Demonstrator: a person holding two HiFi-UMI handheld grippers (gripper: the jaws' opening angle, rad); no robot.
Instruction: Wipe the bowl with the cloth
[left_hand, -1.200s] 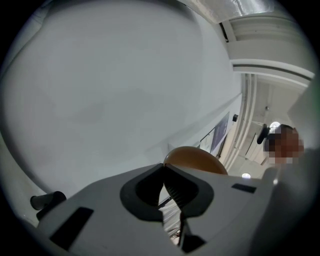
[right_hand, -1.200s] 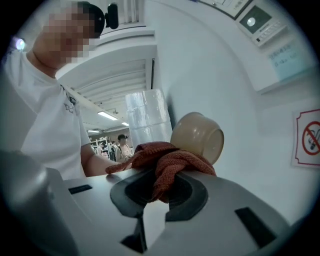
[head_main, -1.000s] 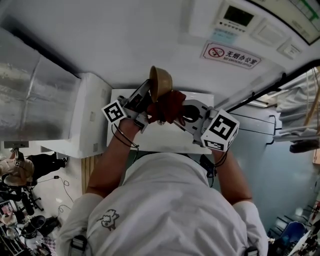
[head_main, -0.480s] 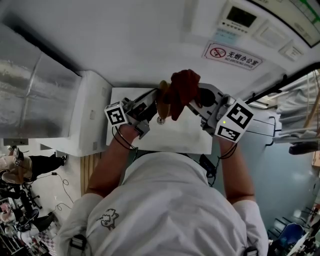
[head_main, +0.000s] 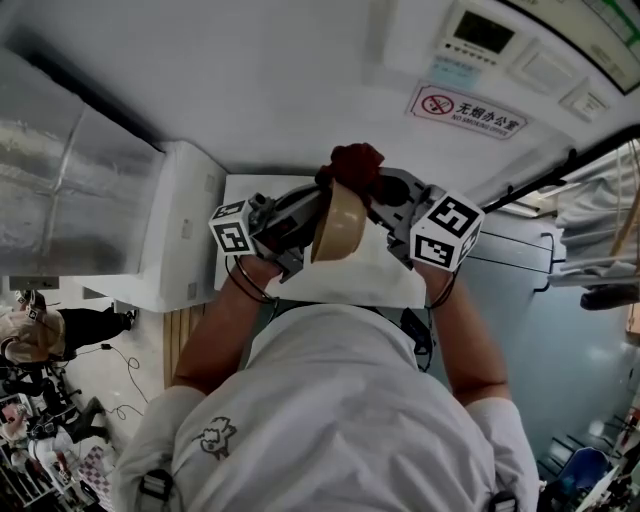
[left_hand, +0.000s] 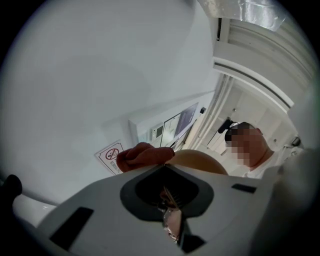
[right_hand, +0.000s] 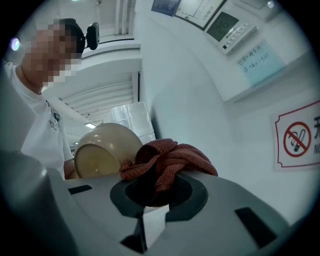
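Note:
A tan bowl (head_main: 338, 222) hangs in the air on its side, over a white table (head_main: 372, 285). My left gripper (head_main: 312, 218) is shut on its rim; in the left gripper view the bowl's wall (left_hand: 200, 162) bulges just past the jaws (left_hand: 168, 202). A dark red knitted cloth (head_main: 355, 160) is bunched in my right gripper (head_main: 368, 186), which is shut on it. The cloth sits against the bowl's far rim. In the right gripper view the cloth (right_hand: 167, 162) spills out of the jaws (right_hand: 155, 196) and touches the bowl (right_hand: 105, 150) on its left.
A white box unit (head_main: 185, 230) and a silver duct (head_main: 70, 200) lie to the left. A no-smoking sign (head_main: 466, 110) and a control panel (head_main: 480, 35) hang on the wall beyond. The person's arms and torso (head_main: 330, 420) fill the lower middle.
The bowl has turned and dropped so its pale outer side now faces the head view. The right gripper has carried the cloth up round the bowl to its far rim.

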